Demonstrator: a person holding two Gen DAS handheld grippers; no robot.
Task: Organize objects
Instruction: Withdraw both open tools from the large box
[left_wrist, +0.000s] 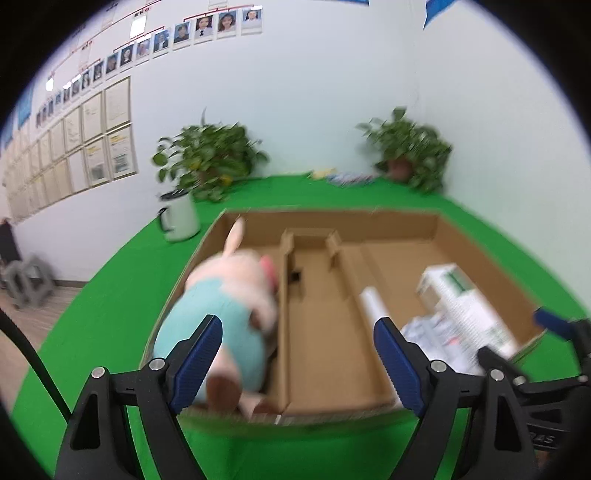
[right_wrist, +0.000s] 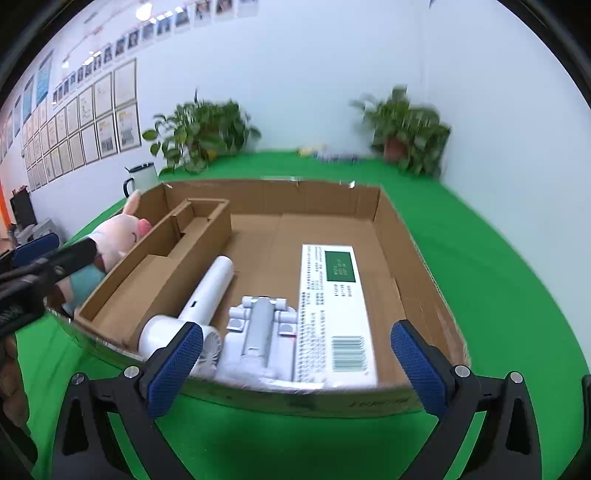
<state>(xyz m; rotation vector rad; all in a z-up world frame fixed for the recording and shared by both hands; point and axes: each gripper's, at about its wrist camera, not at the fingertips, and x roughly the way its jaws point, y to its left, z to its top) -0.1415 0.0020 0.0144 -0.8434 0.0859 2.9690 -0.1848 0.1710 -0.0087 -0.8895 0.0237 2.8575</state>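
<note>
Left wrist view: the left tool (left_wrist: 295, 365) hangs with its jaws wide apart and nothing between them, at the near edge of the cardboard box (left_wrist: 402, 221) on the green counter (left_wrist: 110, 280). A plush pig (left_wrist: 225, 317) lies in the box's left compartment, just beyond the left finger.

Right wrist view: the right tool (right_wrist: 295, 365) also stands apart and empty. Just beyond it, in the right compartment, lie a white hair dryer (right_wrist: 207, 295), a grey-and-white part (right_wrist: 258, 328) and a white carton (right_wrist: 332, 306).

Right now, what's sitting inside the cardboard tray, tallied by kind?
Plush toys: 1, the pink pig in the left compartment of the cardboard tray
White handheld appliances: 1, the white cylinder-handled unit
Grey and white attachment heads: 1
White printed boxes: 1
Total: 4

The middle compartment looks empty.
</note>
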